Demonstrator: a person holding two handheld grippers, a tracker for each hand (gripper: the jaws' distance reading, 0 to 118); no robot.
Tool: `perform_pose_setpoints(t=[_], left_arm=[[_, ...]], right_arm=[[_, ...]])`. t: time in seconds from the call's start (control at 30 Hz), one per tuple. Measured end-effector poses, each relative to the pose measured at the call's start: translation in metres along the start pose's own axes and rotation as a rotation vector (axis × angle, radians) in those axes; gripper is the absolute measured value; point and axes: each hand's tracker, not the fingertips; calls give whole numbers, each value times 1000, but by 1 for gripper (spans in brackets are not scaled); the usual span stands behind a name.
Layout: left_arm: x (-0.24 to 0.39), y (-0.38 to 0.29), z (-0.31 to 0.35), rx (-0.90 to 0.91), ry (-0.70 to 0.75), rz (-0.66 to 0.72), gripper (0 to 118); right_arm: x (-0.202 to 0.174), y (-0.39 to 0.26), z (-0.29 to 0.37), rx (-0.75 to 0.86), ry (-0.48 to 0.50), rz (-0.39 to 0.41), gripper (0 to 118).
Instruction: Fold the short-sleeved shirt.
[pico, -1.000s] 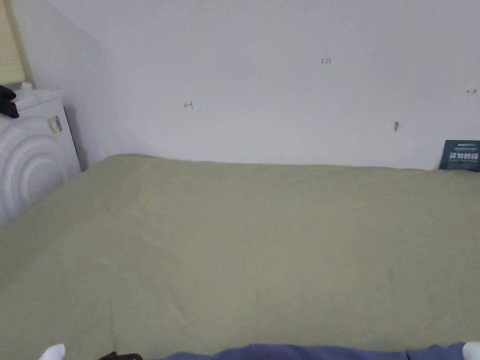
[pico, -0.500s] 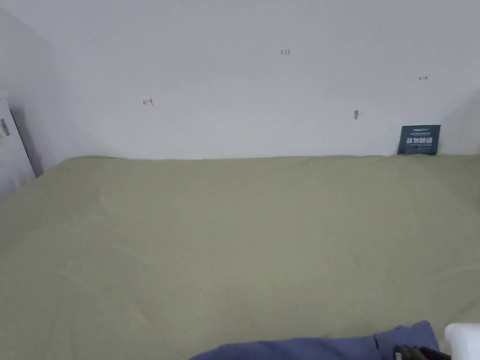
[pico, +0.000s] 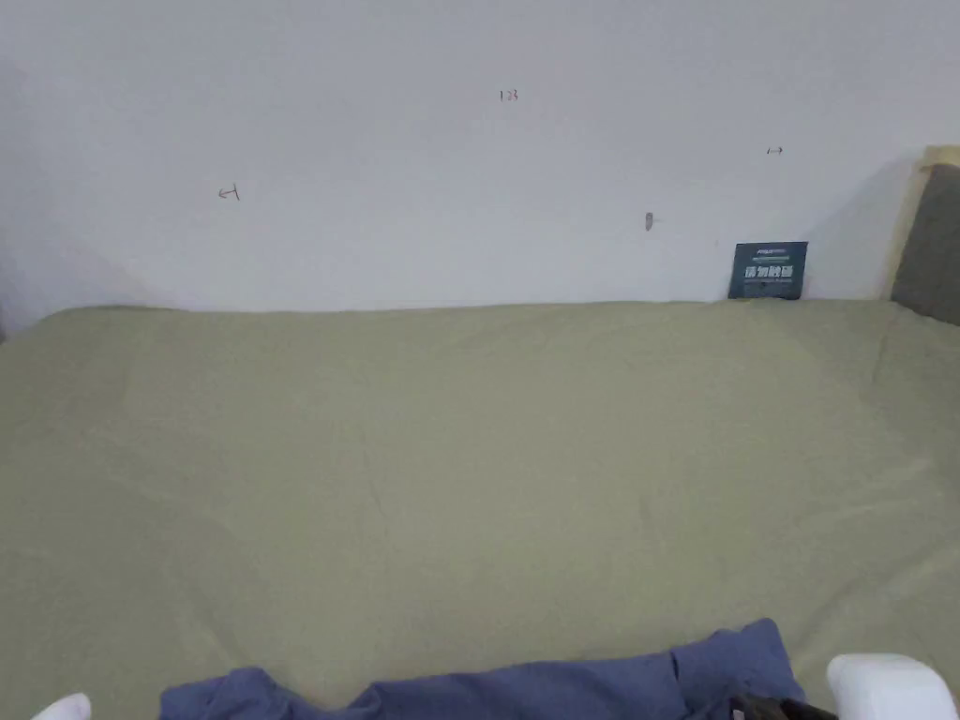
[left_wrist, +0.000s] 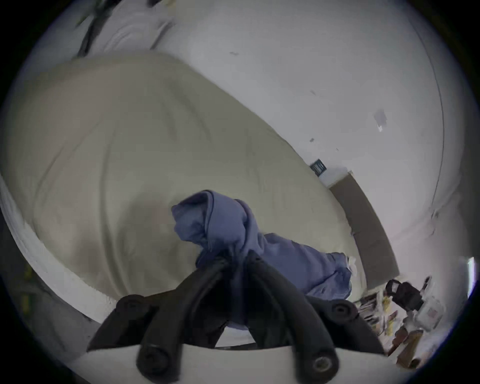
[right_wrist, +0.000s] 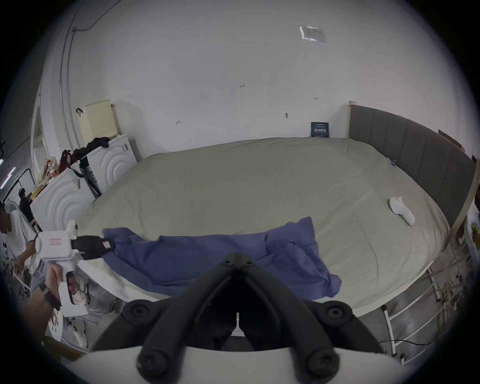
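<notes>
Blue woven cloth, the short-sleeved shirt (right_wrist: 215, 257), is lying bunched along the near edge of the bed (right_wrist: 246, 181), on its olive sheet. The left tongs (left_wrist: 235, 256) are clamping a gathered corner of the shirt, both jaws closed on the fabric; the right gripper view is showing them (right_wrist: 104, 246) at the shirt's left end. The right tongs (right_wrist: 237, 256) are standing with jaws closed tip to tip over the shirt's middle; whether cloth is caught between them cannot be told.

Handling judgement: the fabric is appearing light, soft and limp, so it is likely sagging and creasing when lifted. Grasping at the shoulder seams or hem corners should be spreading it flat.

A dark card (pico: 769, 270) is leaning against the wall (pico: 469, 187); its writing is too small to make out.
</notes>
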Motion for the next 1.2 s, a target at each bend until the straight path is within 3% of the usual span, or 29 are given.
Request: perform_pose_setpoints(t=[0.3,0.43,0.47,0.53,0.57,0.67,0.73,0.93,1.07,1.2], left_arm=[[154,-29,-72,-173,-66,-298,8],[193,-60,-114,-274,-110,-287,12],[199,-66,-124,-299,-135,-281,19],[202,-71,-139,-332,-174,-227,71],[202,-73,-141,-338,-217,-191,84],[192,-63,-124,-231,-275,-130,75],[181,-50,-111,-137,-286,-126,0],[149,-46,-98,-119,-139,-181,0],[156,-70,-115,-157,-173,-176,0],[182,-99,-143,-219,-129,-275,0]], right_arm=[[20,0,14,23,-32,-29,1],[29,-5,16,11,-52,-40,1],[31,-6,16,3,-55,-40,1],[33,-7,16,-11,-54,-38,1],[34,-8,16,-20,-48,-34,1],[35,-14,16,-23,-44,-28,1],[35,-15,14,-33,-38,-28,1],[24,-14,12,-31,-5,-24,1],[18,-9,21,3,25,-15,1],[21,-1,34,36,19,-4,1]])
